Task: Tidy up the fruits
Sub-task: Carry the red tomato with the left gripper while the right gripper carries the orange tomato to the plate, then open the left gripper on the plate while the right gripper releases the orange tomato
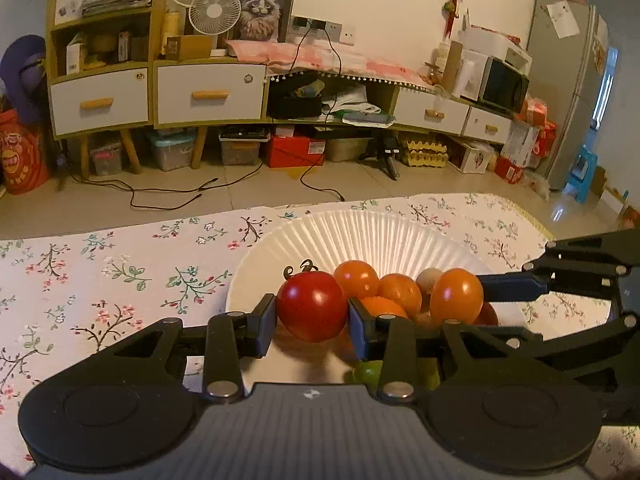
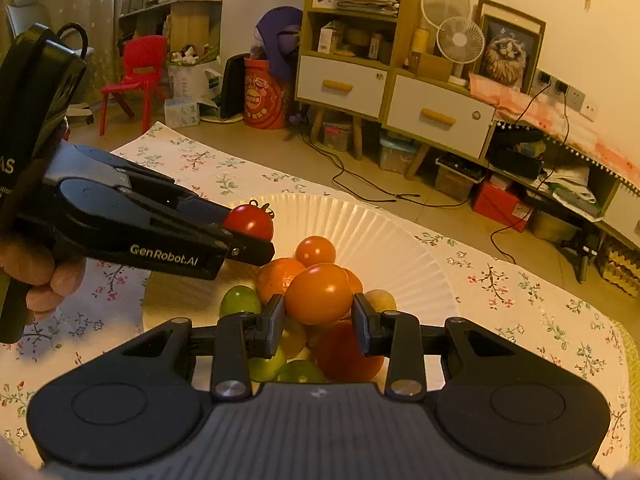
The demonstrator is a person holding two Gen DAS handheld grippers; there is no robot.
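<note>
Left wrist view: left hand-held gripper (image 1: 312, 314) clamped on a red tomato (image 1: 311, 306), blue pads touching both sides, tomato lifted over the near edge of the white paper plate (image 1: 360, 232). Curly dark stem shows at its top. Right hand-held gripper (image 1: 482, 290) enters from the right edge, its blue finger (image 1: 512, 286) against an orange tomato (image 1: 457, 296).

Right wrist view: right hand-held gripper (image 2: 319, 314) closed on the orange tomato (image 2: 319, 294), a pad on each side, held above the heap. Left hand-held gripper (image 2: 256, 240) comes in from the left, a hand (image 2: 44, 276) wrapped around its handle, the red tomato (image 2: 249, 222) at its tip over the plate's far-left part.

Plate contents: fruit heaped in the paper plate (image 2: 380, 232). A small orange tomato (image 2: 315, 251) sits at the back, an orange (image 2: 278, 274) just in front of it, a green lime (image 2: 240, 300) to the left, a pale round fruit (image 2: 381, 300) to the right, a big red-orange fruit (image 2: 348, 354) low under the gripper, more green and yellow pieces (image 2: 300, 372) beside it, partly hidden. Pieces touch each other.

Plate rests on the surface, covered with a floral cloth (image 1: 120, 276). Beyond: tiled floor (image 1: 180, 188) with cables, sideboard with white drawers (image 1: 210, 94), two small fans (image 1: 215, 10), framed cat picture (image 1: 260, 10).
</note>
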